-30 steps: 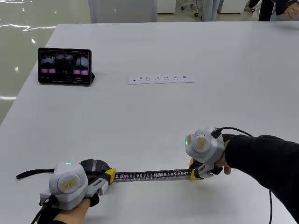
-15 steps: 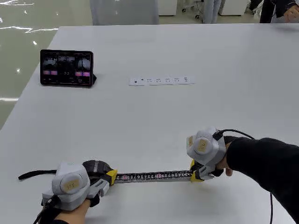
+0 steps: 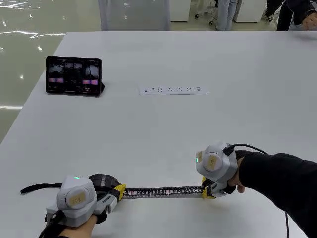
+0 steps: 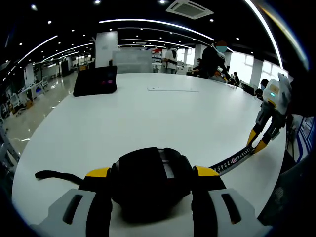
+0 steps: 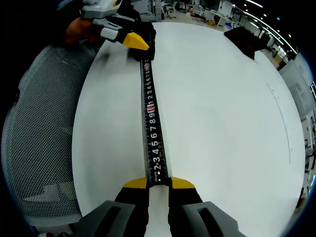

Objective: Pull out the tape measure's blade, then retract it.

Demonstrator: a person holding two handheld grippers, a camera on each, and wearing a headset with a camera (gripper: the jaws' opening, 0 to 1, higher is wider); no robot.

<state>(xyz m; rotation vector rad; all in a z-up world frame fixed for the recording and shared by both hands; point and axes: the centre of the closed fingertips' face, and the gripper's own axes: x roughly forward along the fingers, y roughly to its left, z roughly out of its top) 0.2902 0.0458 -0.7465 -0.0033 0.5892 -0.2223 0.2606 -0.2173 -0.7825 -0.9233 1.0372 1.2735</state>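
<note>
White table point(image 3: 198, 59), glossy floor point(image 3: 20, 49); left fingers point(image 4: 97, 173) clamp tape case point(image 4: 150, 177), right fingers point(image 5: 182, 183) grip blade point(image 5: 150, 128)

In the head view the left gripper point(image 3: 115, 194) covers part of the tape measure's case point(image 3: 105, 180), and the edge at six o'clock cuts off the left hand point(image 3: 74, 230) behind it. The numbers on the blade point(image 3: 163, 191) are too small to read there. In the right gripper view the blade's tip is hidden between the right gripper's point(image 5: 158, 183) jaws. At ten o'clock the tablet's point(image 3: 74, 75) screen is too small to make out, like the power strip's point(image 3: 173, 90) markings.
</note>
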